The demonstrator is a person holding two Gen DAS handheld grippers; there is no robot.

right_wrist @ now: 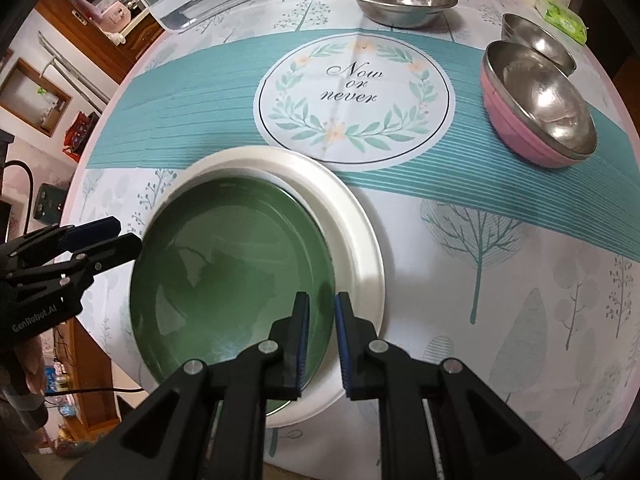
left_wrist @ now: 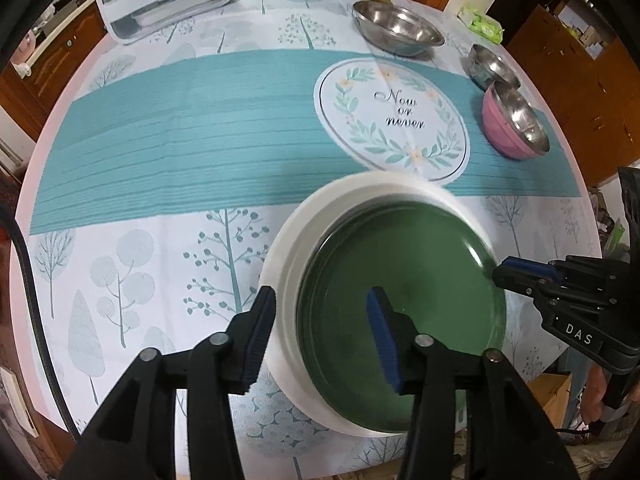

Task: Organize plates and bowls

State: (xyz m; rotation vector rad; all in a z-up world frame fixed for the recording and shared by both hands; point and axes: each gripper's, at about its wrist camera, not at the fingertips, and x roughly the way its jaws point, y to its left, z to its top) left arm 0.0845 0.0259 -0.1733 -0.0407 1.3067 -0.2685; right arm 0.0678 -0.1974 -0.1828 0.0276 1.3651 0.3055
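Your left hand-held gripper [left_wrist: 322, 334] stands partly open astride the near-left edge of the stacked plates, one pad outside the white plate [left_wrist: 280, 272], the other over the green plate [left_wrist: 404, 280], neither pad pressing on a rim. Your right hand-held gripper [right_wrist: 322, 344] is closed on the green plate's [right_wrist: 224, 264] rim at its near-right edge, the blue pads nearly together with the rim between them. Both tools point steeply down at the bench [left_wrist: 168, 264].

The green plate sits inside the white plate [right_wrist: 356, 240], shifted toward your left so that a broad white crescent shows on the far and right sides; whether it lies flat or is tipped you cannot tell. The stack rests on the tree-print cloth at the near side of the bench, just short of the teal runner [right_wrist: 180, 96].

The right wrist view shows the pink bowl [right_wrist: 532, 136] with a steel bowl [right_wrist: 544, 96] nested in it, a small steel bowl [right_wrist: 536, 40] behind, and a large steel bowl [right_wrist: 400, 0] farther back. It also shows part of a hand [right_wrist: 28, 368] on the left tool's grip. The left wrist view shows the right tool from the side, lettered "DAS", its tip at the green plate's rim.
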